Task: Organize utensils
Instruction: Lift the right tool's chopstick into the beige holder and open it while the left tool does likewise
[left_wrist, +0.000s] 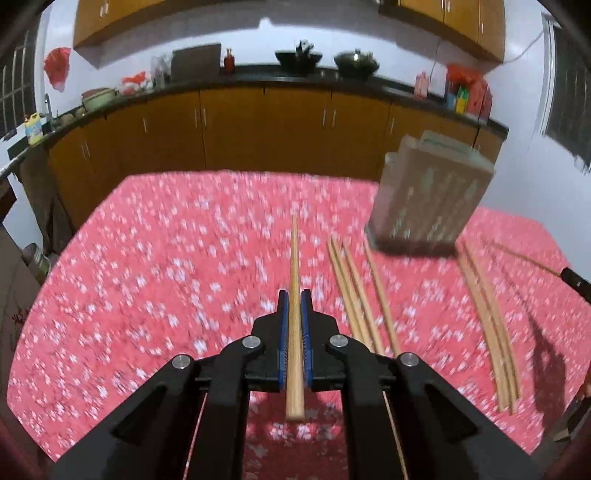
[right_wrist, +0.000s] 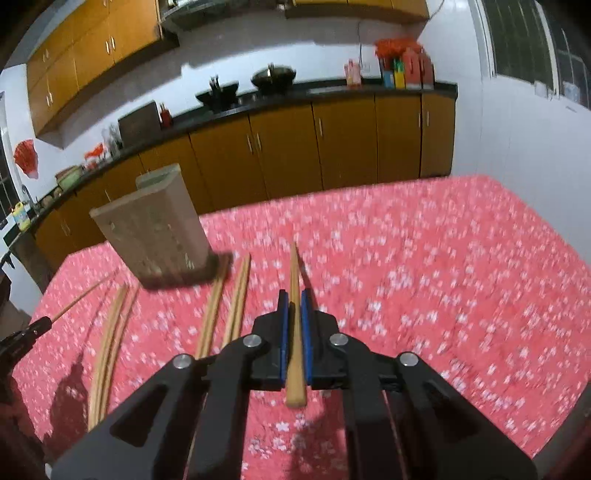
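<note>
Chopsticks (left_wrist: 356, 295) lie loose on the desk (left_wrist: 147, 277) before the holder (left_wrist: 428, 195) near its far edge; the left gripper (left_wrist: 294, 301) and right gripper (right_wrist: 294, 301) each pinch one chopstick above the cloth.

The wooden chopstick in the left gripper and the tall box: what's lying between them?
In the left wrist view, loose wooden chopsticks lie on the red flowery tablecloth between the held chopstick and the tall grey-brown holder box.
</note>
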